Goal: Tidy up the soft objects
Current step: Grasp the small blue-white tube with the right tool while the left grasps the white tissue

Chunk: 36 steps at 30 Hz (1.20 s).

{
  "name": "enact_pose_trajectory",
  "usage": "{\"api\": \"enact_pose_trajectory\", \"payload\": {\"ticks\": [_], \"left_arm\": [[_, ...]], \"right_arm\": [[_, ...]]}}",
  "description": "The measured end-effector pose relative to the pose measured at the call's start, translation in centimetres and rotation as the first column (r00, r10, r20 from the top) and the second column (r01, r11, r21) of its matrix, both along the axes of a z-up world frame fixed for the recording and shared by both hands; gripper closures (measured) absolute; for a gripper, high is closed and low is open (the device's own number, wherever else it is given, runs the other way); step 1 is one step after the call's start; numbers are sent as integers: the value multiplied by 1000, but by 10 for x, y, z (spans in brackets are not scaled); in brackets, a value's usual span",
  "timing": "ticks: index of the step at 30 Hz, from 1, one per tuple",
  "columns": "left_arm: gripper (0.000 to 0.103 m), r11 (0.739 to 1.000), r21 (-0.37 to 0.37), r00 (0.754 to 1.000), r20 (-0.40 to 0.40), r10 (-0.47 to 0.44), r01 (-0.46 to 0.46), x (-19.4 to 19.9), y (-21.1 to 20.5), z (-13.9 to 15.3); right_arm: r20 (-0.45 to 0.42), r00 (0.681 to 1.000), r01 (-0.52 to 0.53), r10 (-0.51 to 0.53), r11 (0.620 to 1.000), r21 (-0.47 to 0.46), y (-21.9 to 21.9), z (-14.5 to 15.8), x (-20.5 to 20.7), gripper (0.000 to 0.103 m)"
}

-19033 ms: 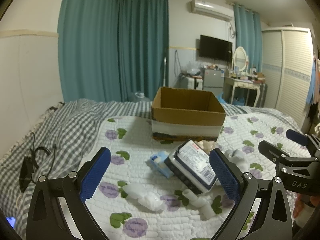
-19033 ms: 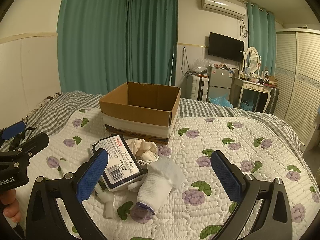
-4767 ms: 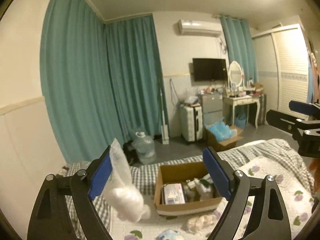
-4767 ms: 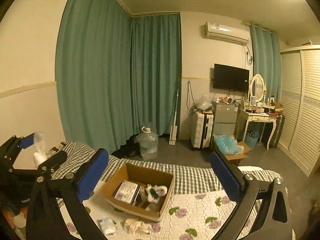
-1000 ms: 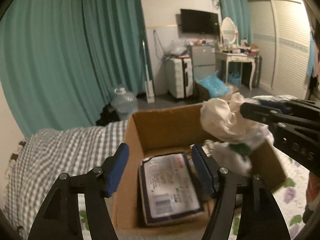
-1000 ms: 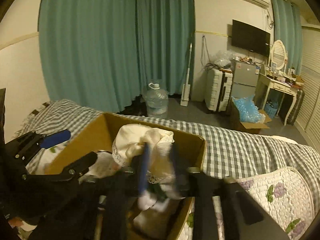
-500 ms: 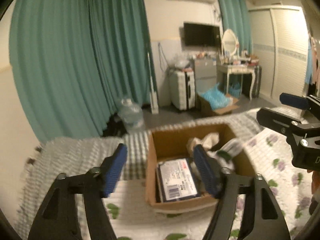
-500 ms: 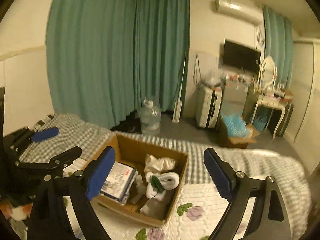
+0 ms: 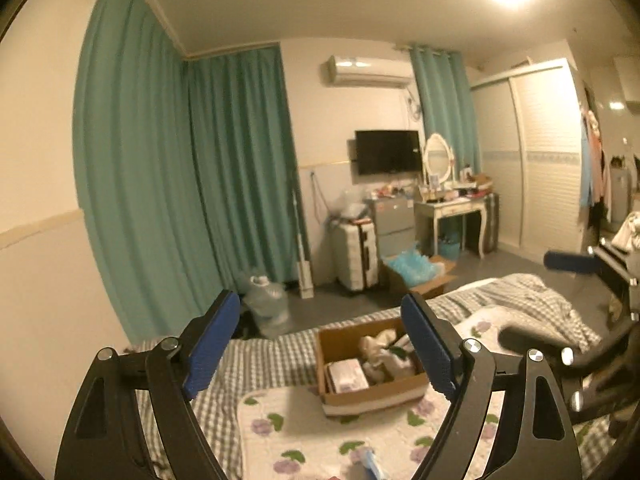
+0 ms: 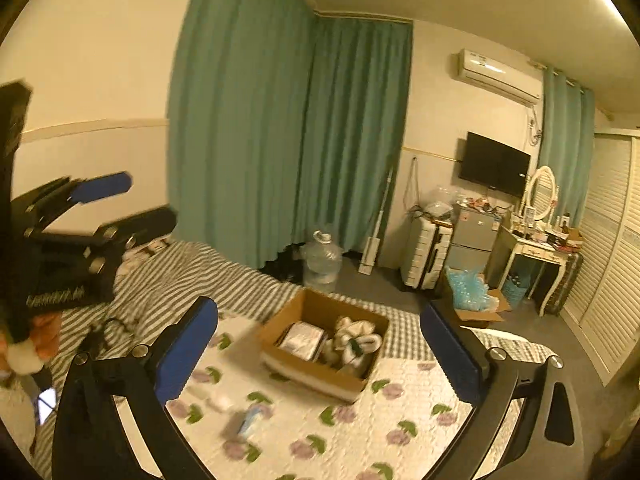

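Note:
A brown cardboard box (image 9: 374,396) (image 10: 320,374) sits on the floral quilt of the bed. It holds a flat printed packet (image 9: 347,376) (image 10: 302,338) and a heap of white and cream soft cloths (image 9: 384,354) (image 10: 356,340). My left gripper (image 9: 322,346) is open and empty, high above the bed, left of the box. My right gripper (image 10: 320,354) is open and empty, also high above the box. A small blue-and-white pack (image 10: 248,420) (image 9: 370,466) and a small white item (image 10: 220,402) lie blurred on the quilt in front of the box.
The quilt (image 10: 360,436) lies over a grey checked blanket (image 9: 272,360). Green curtains, a water jug (image 10: 322,262), a suitcase (image 9: 356,254), a dressing table and a wardrobe stand beyond the bed. Each gripper shows at the edge of the other's view.
Both grippers have risen and pulled back from the box. A second ago the right gripper was shut on white cloth over the box; now it is open and the cloth lies inside.

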State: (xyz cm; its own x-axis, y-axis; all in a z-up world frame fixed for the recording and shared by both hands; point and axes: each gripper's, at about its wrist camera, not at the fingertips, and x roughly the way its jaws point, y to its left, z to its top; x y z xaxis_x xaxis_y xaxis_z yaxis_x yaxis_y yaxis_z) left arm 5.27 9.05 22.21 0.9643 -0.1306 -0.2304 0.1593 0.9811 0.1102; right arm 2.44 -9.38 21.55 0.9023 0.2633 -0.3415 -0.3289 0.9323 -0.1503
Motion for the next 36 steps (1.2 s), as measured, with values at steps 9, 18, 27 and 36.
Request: {"api": "enact_pose_trajectory", "payload": {"ticks": [9,18,27,36], "left_arm": [[19,997,68,989,-140,-38,48,5,13,-61],[19,978,166,951,-303,-68,123,42,18,-167],[19,955,234,900,-432,-66,183,81,25,-258],[19,939,205,796,-596,-104,276,114,16,-325]], "right_arm": [[-132,991,-32,35,999,25,22,-98,-20,1],[-344,938,-19,33,999,44,46,-219,34,1],[-516,855,-28,45,999,41,66,-307,95,39],[-586,807,-38,65,998,58,63,-352,127,81]]}}
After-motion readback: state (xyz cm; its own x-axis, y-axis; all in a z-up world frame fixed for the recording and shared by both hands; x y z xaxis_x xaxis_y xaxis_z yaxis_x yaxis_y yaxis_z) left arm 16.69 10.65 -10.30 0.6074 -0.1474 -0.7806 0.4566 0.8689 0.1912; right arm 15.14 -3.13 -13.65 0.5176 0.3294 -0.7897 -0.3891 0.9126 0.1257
